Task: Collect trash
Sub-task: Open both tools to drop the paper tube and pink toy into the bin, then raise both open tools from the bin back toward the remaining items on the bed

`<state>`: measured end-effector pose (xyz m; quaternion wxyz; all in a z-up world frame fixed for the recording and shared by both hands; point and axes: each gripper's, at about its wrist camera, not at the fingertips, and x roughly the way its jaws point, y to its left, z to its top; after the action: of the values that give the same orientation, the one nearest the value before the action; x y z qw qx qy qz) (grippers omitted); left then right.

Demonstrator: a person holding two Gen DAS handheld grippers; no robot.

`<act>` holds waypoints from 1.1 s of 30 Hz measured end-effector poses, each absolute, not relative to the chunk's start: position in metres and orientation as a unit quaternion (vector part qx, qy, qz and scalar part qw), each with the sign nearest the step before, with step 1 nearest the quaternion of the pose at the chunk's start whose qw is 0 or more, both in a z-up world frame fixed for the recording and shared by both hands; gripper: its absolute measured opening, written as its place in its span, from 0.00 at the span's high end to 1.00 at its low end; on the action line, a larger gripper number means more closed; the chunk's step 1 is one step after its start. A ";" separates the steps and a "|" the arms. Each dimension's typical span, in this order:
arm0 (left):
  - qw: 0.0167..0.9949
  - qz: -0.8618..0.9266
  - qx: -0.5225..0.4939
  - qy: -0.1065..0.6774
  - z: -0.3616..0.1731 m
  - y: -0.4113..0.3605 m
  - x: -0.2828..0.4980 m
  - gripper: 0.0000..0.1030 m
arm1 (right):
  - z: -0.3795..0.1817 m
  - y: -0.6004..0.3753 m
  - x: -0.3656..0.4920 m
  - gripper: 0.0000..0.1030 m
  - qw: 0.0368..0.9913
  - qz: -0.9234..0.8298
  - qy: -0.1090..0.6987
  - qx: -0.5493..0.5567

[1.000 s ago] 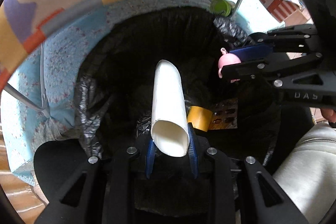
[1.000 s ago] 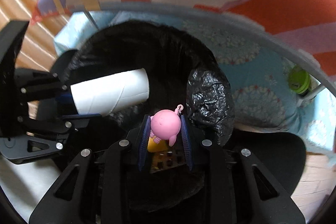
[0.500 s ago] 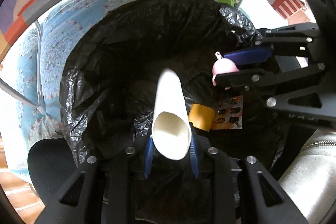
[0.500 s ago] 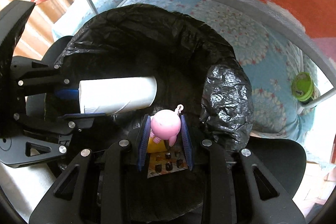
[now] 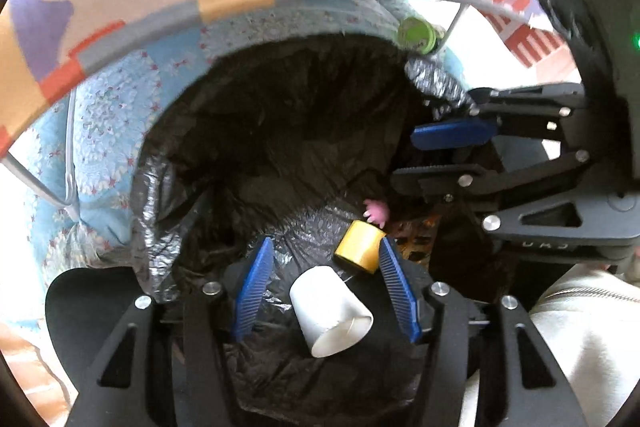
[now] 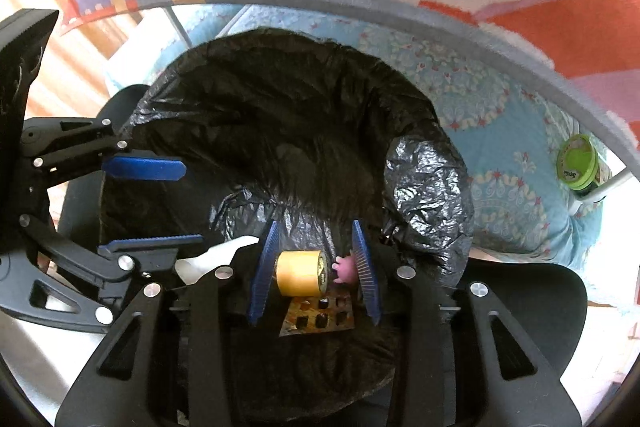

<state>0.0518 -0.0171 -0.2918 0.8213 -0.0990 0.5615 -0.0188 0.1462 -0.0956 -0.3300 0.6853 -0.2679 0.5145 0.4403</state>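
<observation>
Both grippers' jaws opening, gripping nothing: left gripper, right gripper; black bin bag holds one white tube, one yellow tape roll, one pink toy

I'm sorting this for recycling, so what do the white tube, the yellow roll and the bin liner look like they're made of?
White tube: most likely thin cardboard, matte, with a hollow open end and a thin wall.
Yellow roll: probably adhesive tape, smooth with a slight sheen, wound around a core with a printed end face.
Bin liner: thin black plastic film, glossy and crinkled, catching light on its folds.
</observation>
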 end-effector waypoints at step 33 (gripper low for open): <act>0.911 -0.020 -0.066 0.406 -0.139 0.009 0.048 0.49 | -0.186 -0.112 0.145 0.63 0.755 0.499 0.378 -0.198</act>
<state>0.0481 0.0090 -0.1387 0.9111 -0.0660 0.4063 -0.0198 0.1453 -0.1119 -0.1858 0.7548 -0.1976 0.3777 0.4986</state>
